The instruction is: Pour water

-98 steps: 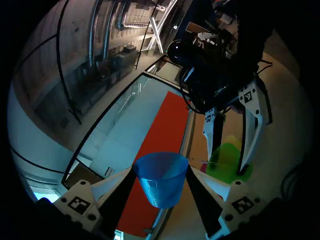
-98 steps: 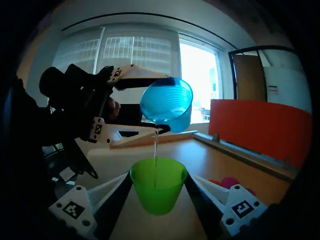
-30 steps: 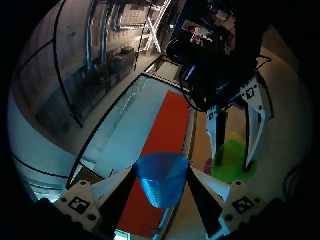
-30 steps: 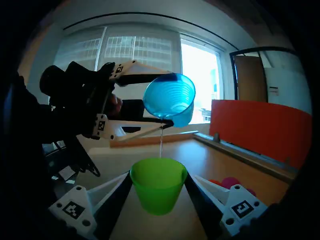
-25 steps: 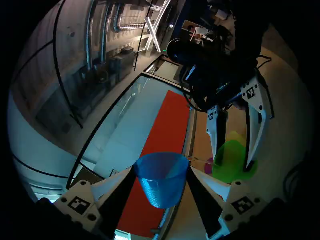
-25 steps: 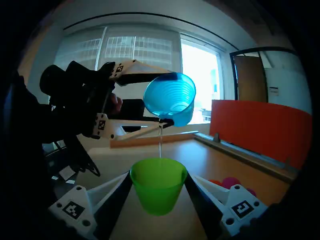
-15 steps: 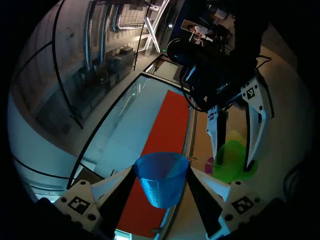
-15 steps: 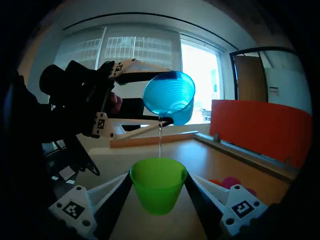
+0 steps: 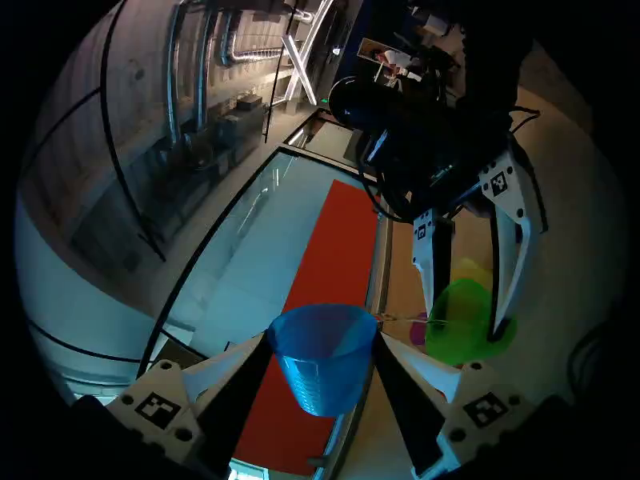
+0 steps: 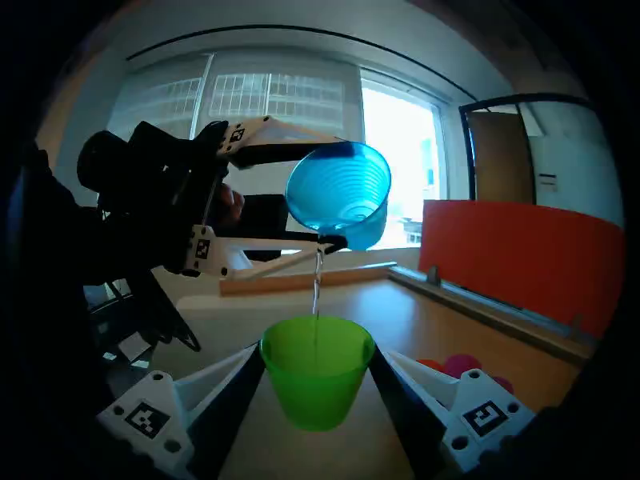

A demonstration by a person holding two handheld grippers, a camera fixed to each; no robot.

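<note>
My left gripper (image 9: pixel 322 364) is shut on a blue plastic cup (image 9: pixel 322 358). In the right gripper view that blue cup (image 10: pixel 339 197) lies tipped on its side, mouth toward the camera, above a green cup (image 10: pixel 318 381). A thin stream of water (image 10: pixel 317 292) falls from its lower rim into the green cup. My right gripper (image 10: pixel 318 384) is shut on the green cup and holds it upright over the wooden table (image 10: pixel 432 324). In the left gripper view the green cup (image 9: pixel 466 320) sits between the right gripper's white fingers (image 9: pixel 512 240).
An orange partition (image 10: pixel 528 260) runs along the table's far side. A pink object (image 10: pixel 460 366) lies on the table by my right finger. Bright windows (image 10: pixel 320 104) are behind. A person's hand (image 10: pixel 228 204) holds the left gripper.
The blue cup has stayed tipped and the water keeps running into the green cup. Both grippers have barely moved.
</note>
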